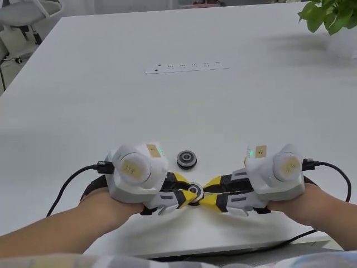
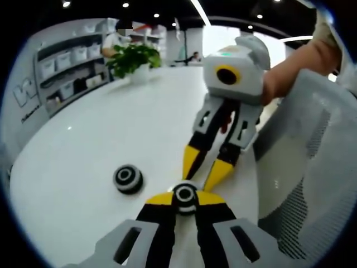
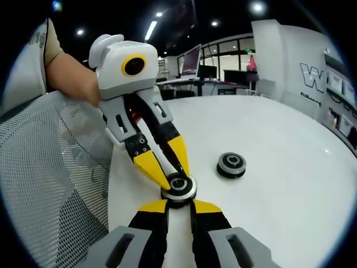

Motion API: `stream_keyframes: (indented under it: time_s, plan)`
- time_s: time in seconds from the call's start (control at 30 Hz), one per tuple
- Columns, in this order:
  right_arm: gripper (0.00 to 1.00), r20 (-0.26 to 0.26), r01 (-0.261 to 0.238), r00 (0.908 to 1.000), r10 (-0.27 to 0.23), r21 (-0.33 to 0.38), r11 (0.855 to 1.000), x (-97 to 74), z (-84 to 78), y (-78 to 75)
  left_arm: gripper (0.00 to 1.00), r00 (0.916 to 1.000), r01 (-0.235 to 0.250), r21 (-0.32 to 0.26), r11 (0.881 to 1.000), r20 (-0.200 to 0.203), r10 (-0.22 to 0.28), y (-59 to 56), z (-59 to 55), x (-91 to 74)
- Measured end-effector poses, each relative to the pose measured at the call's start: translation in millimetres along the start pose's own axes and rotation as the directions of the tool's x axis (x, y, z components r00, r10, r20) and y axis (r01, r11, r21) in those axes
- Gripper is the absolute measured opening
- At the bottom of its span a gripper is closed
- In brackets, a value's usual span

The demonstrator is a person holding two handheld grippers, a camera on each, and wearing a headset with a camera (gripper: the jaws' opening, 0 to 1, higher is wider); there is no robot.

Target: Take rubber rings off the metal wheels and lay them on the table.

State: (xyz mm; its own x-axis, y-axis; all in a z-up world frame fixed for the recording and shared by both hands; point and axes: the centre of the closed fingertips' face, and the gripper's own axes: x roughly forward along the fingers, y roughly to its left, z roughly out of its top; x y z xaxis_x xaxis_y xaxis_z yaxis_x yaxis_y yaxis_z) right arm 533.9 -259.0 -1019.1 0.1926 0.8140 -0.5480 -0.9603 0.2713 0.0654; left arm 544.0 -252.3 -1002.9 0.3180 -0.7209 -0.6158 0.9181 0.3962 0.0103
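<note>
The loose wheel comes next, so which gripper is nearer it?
Left. The left gripper has its body right beside the loose wheel; the right gripper lies farther off, though both sets of fingers meet on the held wheel.

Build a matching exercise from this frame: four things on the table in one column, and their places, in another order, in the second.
Things:
1. small metal wheel with black rubber ring
2. second black-ringed metal wheel
3. white socket strip
4. green leafy plant

Places:
A. at the far right corner of the white table
B. lying free on the table, just past the held wheel
C. between the yellow tips of the left gripper and the right gripper
D. flat on the table, farther off, near the middle

Pairs: 1-C, 2-B, 3-D, 4-A
</note>
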Motion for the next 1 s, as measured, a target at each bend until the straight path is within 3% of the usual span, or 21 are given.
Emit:
stream_keyframes:
  time_s: [0.13, 0.53, 0.83, 1.0]
  plan:
    - [0.05, -0.011, 0.006, 0.9999, -0.006, 0.005, 1.0, -1.1, -2.6, -1.8, 0.13, 1.0, -0.004, -0.002, 1.0, 0.001, 0.004, 0.1, 0.1, 0.3]
    - [0.0, -0.018, 0.021, 0.9996, -0.02, 0.049, 0.999, -1.4, -3.1, -4.8, 0.13, 1.0, -0.009, 0.002, 1.0, 0.001, 0.009, 0.4, -0.2, 0.7]
    - [0.0, 0.0, 0.027, 0.9996, -0.028, 0.17, 0.985, -4.8, -2.3, -8.5, 0.13, 1.0, -0.009, 0.007, 1.0, 0.0, 0.009, 0.6, 0.2, 1.0]
    - [0.0, 0.017, 0.022, 0.9995, -0.027, 0.256, 0.966, -6.7, -0.9, -8.8, 0.13, 0.9999, -0.011, 0.009, 1.0, -0.001, 0.011, 0.2, 0.3, 1.1]
